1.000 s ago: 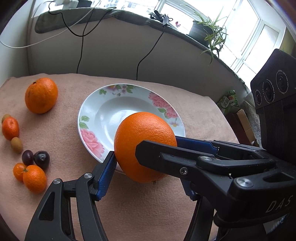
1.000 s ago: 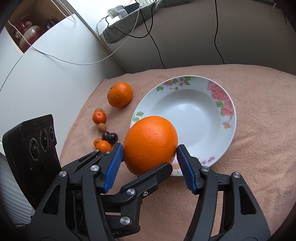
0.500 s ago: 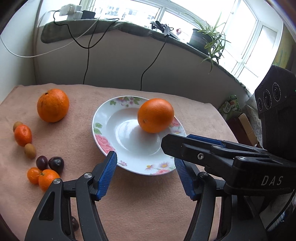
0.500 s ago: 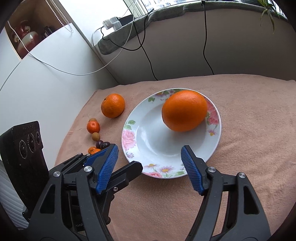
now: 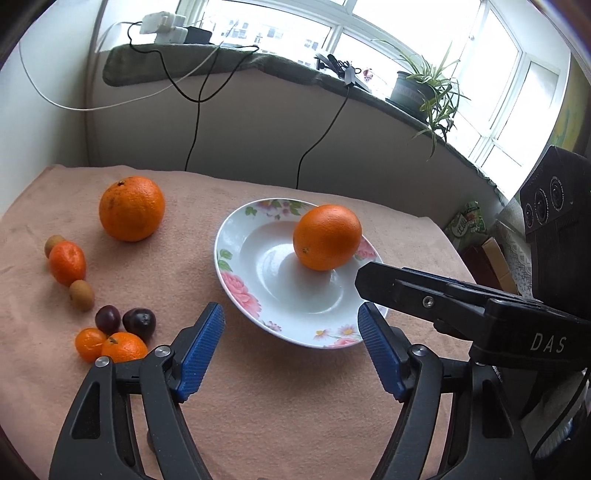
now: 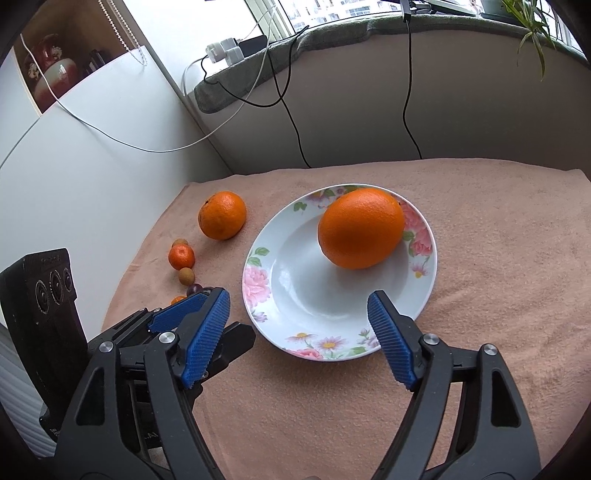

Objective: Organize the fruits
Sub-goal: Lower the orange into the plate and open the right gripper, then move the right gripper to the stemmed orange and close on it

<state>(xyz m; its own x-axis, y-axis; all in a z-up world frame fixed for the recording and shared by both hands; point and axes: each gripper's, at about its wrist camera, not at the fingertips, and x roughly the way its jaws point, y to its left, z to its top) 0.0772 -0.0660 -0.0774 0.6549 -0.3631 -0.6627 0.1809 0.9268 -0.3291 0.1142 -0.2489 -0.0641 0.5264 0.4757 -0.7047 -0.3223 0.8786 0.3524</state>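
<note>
A large orange (image 5: 327, 238) (image 6: 360, 229) rests inside the flowered white plate (image 5: 236, 288) (image 6: 255, 284), against its far right side. My left gripper (image 5: 291, 314) hovers in front of the plate's near rim, its jaws opening with nothing between them. My right gripper (image 6: 297, 299) sits beside it at the same rim, jaws also opening and empty. A second orange (image 5: 131, 208) (image 6: 221, 216) lies on the cloth left of the plate. Nearer on the left are a mandarin (image 5: 67, 263), a longan (image 5: 82, 294), two dark cherries (image 5: 138, 321) and two small mandarins (image 5: 123, 347).
A pink cloth (image 5: 295, 406) covers the table, which meets a white wall on the left. Behind it a sill carries a power strip (image 5: 162, 26), hanging cables (image 5: 192, 140) and a potted plant (image 5: 421, 88). Boxes (image 5: 491, 258) stand past the table's right edge.
A second ago both grippers gripped the large orange together above the plate's near rim. They let it go, it now lies in the plate, and both grippers drew back and opened wider.
</note>
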